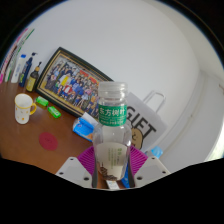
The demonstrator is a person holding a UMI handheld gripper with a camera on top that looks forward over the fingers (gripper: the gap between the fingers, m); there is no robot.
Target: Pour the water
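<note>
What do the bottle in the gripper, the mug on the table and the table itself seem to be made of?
Bottle: clear, glossy plastic by the look, see-through with a white cap and green label; the gripper holds it.
Mug: probably glazed ceramic, pale and smooth.
Table: wood or wood-look laminate, brown with a dull sheen.

white wall (150, 50) | framed picture (72, 78) leaning on it | brown wooden table (30, 135)

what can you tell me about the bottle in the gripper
The bottle is clear plastic with a white screw cap still on and a green label with white characters around its middle. It stands upright between the fingers of the gripper, whose pads appear to press on its lower body, so it looks gripped. How much water it holds is hard to tell. Behind it stands a white bag.
</note>
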